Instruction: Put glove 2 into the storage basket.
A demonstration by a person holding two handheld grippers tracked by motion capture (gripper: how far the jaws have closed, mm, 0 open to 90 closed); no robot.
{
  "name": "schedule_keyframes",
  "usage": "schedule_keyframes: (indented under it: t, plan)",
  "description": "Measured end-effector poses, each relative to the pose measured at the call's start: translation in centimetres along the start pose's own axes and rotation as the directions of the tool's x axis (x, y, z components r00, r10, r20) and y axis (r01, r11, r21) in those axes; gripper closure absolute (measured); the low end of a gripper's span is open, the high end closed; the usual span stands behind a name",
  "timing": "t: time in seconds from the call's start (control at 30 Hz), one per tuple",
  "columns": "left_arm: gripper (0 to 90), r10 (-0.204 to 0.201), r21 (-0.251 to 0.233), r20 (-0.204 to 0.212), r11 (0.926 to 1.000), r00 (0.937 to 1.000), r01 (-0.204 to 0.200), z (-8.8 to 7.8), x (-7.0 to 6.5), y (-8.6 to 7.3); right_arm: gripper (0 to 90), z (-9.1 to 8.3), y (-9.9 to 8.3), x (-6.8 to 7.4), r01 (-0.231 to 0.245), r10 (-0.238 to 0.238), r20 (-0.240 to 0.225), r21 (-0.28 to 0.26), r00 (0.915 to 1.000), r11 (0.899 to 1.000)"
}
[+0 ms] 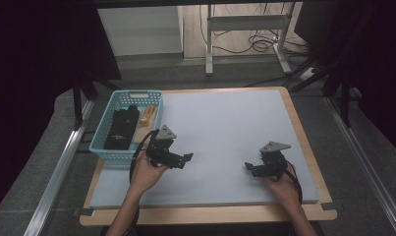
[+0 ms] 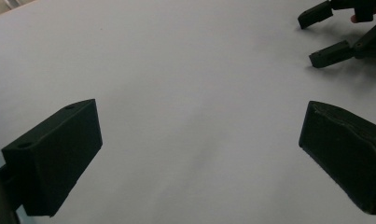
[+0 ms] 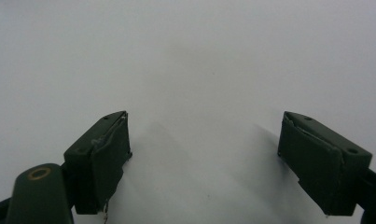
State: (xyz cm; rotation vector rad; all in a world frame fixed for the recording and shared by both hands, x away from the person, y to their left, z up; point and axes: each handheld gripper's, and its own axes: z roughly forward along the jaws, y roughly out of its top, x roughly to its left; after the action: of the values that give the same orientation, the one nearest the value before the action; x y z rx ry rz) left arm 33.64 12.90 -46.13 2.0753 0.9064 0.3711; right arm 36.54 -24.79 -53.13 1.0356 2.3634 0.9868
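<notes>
My left gripper [image 1: 185,160] rests low over the pale blue-grey mat [image 1: 225,123], just right of a turquoise basket [image 1: 103,149], and points to the right. In the left gripper view its jaws [image 2: 202,126] stand wide open with bare mat between them. My right gripper [image 1: 249,169] sits near the mat's right front and points left toward the other one. Its jaws [image 3: 204,135] are open too, with nothing between them. The left gripper view also catches the right gripper [image 2: 313,39] farther off at top right, its two fingers apart.
The basket holds a black folded item [image 1: 121,129] and a tan wooden-looking piece [image 1: 146,118]. The mat lies on a wooden table [image 1: 210,214]. Metal rails run along both sides, and a white table frame [image 1: 244,24] with cables stands beyond.
</notes>
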Motion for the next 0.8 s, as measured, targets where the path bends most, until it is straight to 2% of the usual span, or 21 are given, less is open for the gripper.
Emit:
schedule_keyframes:
  t: [0.2,0.47,0.8]
  plan:
    - [0.0,0.013,-0.007,0.033,0.9999,0.9994,-0.012,0.6,-1.2,-0.4,16.4,0.0,0.0,0.0,0.001,-0.001,0.0,0.0,1.0,1.0]
    - [0.0,0.036,-0.019,0.056,0.9992,0.9978,-0.035,1.2,-2.5,-0.8,16.4,0.0,0.0,0.0,0.001,-0.001,0.0,0.0,1.0,1.0]
    - [0.0,0.032,-0.032,0.078,0.999,0.9964,-0.03,1.6,-3.2,-2.1,16.4,0.0,0.0,0.0,0.001,-0.001,0.0,0.0,1.0,1.0]
